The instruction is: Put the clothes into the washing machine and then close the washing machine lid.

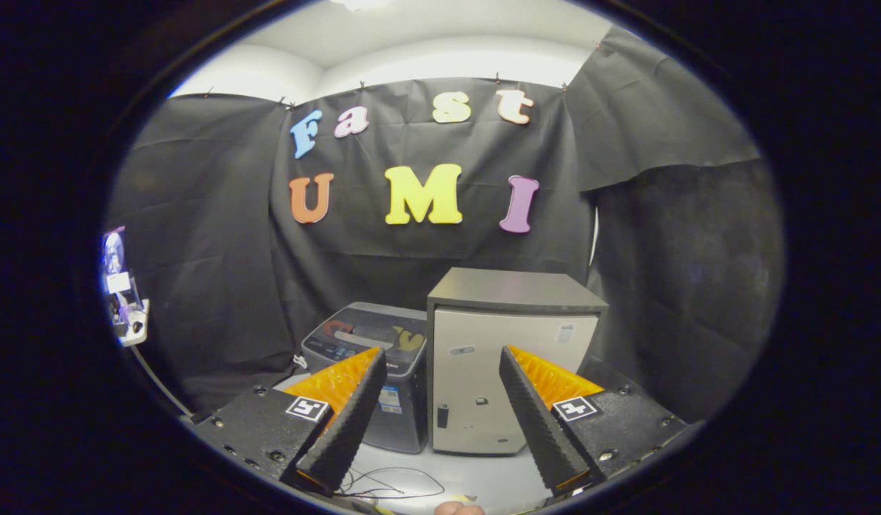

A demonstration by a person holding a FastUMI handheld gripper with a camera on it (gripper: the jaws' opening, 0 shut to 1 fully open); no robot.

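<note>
Gripper is held w/ jaws spread wide, nothing gripped betw. the fingers; the gap is bare apart from what stands well beyond it. Just under the fingers a pale table is seen, w/ a thin dark cable looped on it, and a bit of a hand shows at the near edge. Beyond the fingers, a small dark-grey washing machine is set on the table, partly hidden behind the left finger; its lid is seen lying flat and shut, glossy, w/ reflections on it. Touching or just beside it on the right a pale box-like cabinet w/ a dark top is stood, a little taller. No clothes can be made out, so whether they are inside the drum or somewhere off to the side cannot be told: a shut lid fits both a load already in and a load not in. Risks, as judged: the cable could be snagged by a finger if the gripper is swept low across the table; the lid is smooth and flat, so a finger could slip off its edge; the cabinet crowds the machine's right side, so a wide-open gripper could be knocked against it on approach, and the light machine could be shoved.
</note>
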